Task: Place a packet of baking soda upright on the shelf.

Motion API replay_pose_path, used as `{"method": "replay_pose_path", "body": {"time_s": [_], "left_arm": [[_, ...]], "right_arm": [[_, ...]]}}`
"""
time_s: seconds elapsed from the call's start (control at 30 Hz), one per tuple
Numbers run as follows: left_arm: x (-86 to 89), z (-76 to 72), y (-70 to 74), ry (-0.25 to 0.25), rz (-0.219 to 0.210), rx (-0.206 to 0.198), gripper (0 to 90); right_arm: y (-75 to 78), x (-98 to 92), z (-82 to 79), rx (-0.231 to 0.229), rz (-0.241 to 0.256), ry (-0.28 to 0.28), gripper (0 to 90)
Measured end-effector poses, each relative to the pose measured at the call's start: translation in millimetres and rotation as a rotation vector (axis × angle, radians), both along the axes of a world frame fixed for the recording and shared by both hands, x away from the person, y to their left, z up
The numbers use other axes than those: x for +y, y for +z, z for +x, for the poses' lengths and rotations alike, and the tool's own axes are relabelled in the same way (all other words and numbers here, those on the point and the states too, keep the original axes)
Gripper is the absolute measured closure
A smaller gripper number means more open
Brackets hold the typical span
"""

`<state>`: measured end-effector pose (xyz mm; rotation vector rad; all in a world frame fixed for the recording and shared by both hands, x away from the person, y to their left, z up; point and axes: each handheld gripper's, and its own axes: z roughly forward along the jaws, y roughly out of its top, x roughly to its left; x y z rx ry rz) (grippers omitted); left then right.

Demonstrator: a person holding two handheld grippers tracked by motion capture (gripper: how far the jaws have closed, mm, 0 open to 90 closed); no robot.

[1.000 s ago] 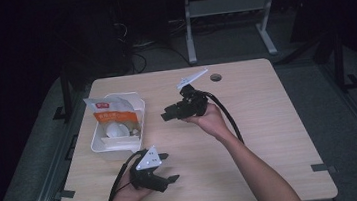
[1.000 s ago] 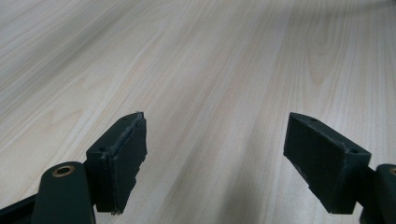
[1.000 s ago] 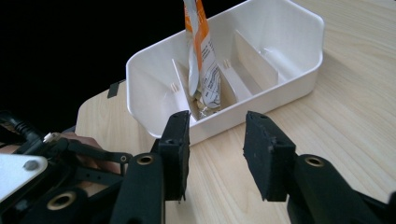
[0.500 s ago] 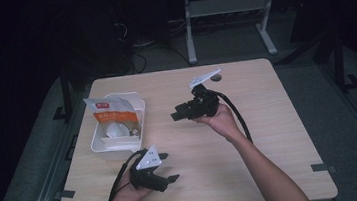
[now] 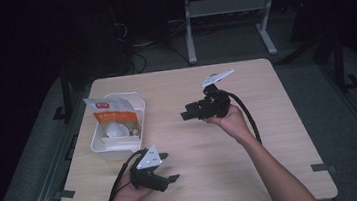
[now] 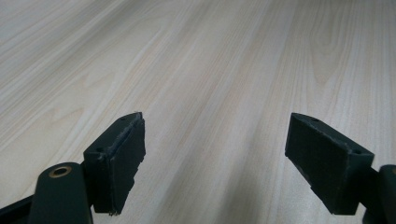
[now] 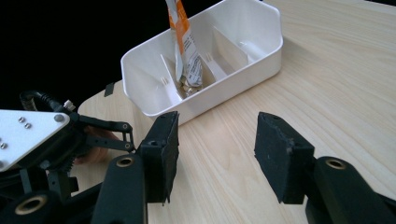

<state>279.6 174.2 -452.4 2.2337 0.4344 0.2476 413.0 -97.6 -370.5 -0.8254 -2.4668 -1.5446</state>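
Nearest the bottom edge of the high view, the left gripper (image 5: 161,175), a black two-finger tool with a grey three-cornered plate on top, sits low over the light wooden desk (image 5: 270,136) in the person's left hand (image 5: 126,196), lower left of centre. Its fingers are spread wide with nothing between them, and the left gripper view just has bare wood grain running between the two black pads (image 6: 123,161).

A bit further up, around the middle of the high view, the right gripper (image 5: 190,113) is held up off the desk in the person's right hand (image 5: 229,120), with its black cable looping back toward the forearm. It points toward the left of the frame. Its fingers are also apart and holding nothing; the gap looks moderately wide in the right gripper view.

Left of centre in the high view is the white plastic divided tray (image 5: 140,109), well apart from both grippers. In the right gripper view it lands in the upper middle, beyond the fingers, and you can see the dividers inside. An orange and white snack pouch (image 5: 112,115) stands upright in it, leaning against a divider, and something white and roundish (image 5: 116,131) lies in the tray just below the pouch, can't tell what it is.

Past the far desk edge, top of the frame, there's a grey metal stand frame (image 5: 227,10) on a dark floor.
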Motion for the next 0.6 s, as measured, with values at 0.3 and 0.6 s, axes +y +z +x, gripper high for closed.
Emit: {"method": "replay_pose_path", "body": {"time_s": [0.3,0.6], "left_arm": [[0.2,0.2,0.3,0.004,0.001,-0.003,19.4],[-0.2,0.5,0.0,0.009,-0.001,-0.002,18.5]], "right_arm": [[-5.8,-15.2,-4.7,0.015,-0.01,-0.017,46.7],[-8.8,-28.8,-9.7,0.019,-0.009,-0.037,45.8]]}}
